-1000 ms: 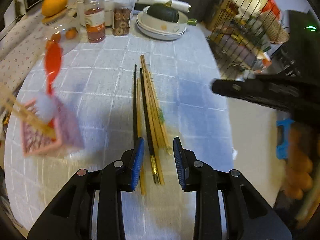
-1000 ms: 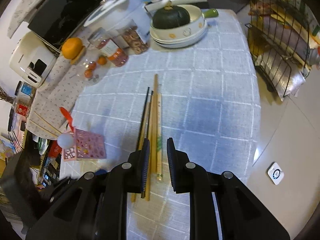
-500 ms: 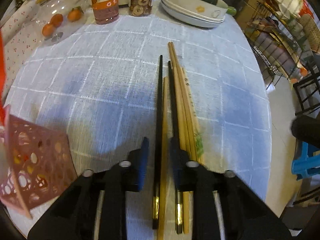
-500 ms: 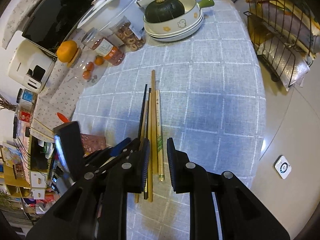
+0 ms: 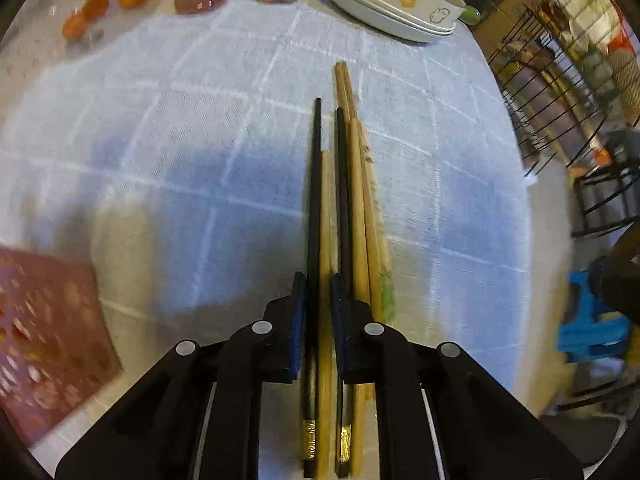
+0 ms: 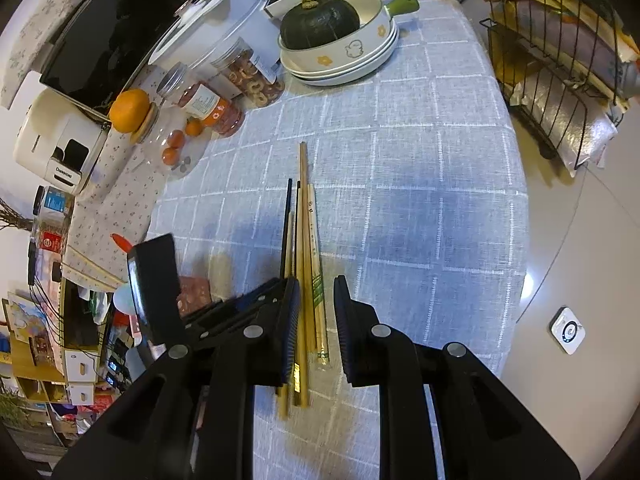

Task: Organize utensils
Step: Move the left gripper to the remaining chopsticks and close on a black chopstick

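Several chopsticks (image 6: 304,240) lie side by side on the blue checked tablecloth (image 6: 420,200), two black, the others wooden. In the left wrist view my left gripper (image 5: 319,280) is down on the cloth with its jaws closing. The leftmost black chopstick (image 5: 314,200) and a wooden chopstick (image 5: 326,208) fill the gap between its blue pads. The second black chopstick (image 5: 342,184) and the other wooden ones (image 5: 360,200) lie just outside its right finger. My right gripper (image 6: 318,280) hovers above the near ends of the bundle, narrowly open and holding nothing. A pink perforated basket (image 5: 48,332) stands to the left.
Stacked white plates with a dark green pumpkin (image 6: 320,24) sit at the table's far side, beside two clear jars (image 6: 208,104) and small oranges (image 6: 176,148). A wire rack (image 6: 560,80) stands off the right edge. The left gripper's black body (image 6: 156,280) is close beside my right gripper.
My left gripper has come down onto the chopsticks and its jaws have narrowed round the black one and its wooden neighbour. The right gripper has stayed nearly still.
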A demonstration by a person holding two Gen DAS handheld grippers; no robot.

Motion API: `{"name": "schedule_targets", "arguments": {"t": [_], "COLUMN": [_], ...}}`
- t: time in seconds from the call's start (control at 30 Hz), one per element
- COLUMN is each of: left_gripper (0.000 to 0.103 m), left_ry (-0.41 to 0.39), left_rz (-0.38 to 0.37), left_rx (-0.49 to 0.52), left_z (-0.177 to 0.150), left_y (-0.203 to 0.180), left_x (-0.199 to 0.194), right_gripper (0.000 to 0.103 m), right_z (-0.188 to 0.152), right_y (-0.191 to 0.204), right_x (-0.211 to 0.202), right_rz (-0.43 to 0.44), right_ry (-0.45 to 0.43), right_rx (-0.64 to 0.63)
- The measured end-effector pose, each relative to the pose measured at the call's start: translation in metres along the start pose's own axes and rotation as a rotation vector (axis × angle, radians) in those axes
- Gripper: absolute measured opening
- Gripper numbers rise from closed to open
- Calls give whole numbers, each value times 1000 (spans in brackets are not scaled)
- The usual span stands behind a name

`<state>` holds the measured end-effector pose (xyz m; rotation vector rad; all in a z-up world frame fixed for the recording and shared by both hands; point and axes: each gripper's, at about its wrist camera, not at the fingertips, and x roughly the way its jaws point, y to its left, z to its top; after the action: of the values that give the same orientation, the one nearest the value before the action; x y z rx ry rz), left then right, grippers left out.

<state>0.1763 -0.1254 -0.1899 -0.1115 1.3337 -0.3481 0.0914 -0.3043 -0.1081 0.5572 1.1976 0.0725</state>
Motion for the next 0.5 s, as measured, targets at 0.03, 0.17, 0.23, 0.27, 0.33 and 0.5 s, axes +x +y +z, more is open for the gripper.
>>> {"name": "schedule_targets", "arguments": {"t": [0.03, 0.17, 0.23, 0.27, 0.33, 0.5], "left_gripper": [11, 11, 11, 11, 12, 13], "left_ry": [1, 2, 8, 5, -19, -13], "left_rz": [-3, -40, -32, -8, 76, 24], "left_rx": [1, 7, 15, 24, 34, -18], "left_z": [-4, -16, -19, -19, -15, -11], "left_y": [-3, -16, -22, -23, -22, -7], "left_x": [-1, -5, -3, -3, -4, -4], "right_gripper": [19, 19, 19, 19, 19, 19], "right_z": [0, -1, -1, -1, -1, -1], "right_y": [0, -2, -3, -4, -8, -12], "right_x": [0, 3, 5, 7, 10, 15], "right_rz": [-2, -22, -30, -38, -56, -67], "right_ry": [0, 5, 13, 17, 27, 37], "right_rx": [-1, -10, -15, -17, -19, -18]}}
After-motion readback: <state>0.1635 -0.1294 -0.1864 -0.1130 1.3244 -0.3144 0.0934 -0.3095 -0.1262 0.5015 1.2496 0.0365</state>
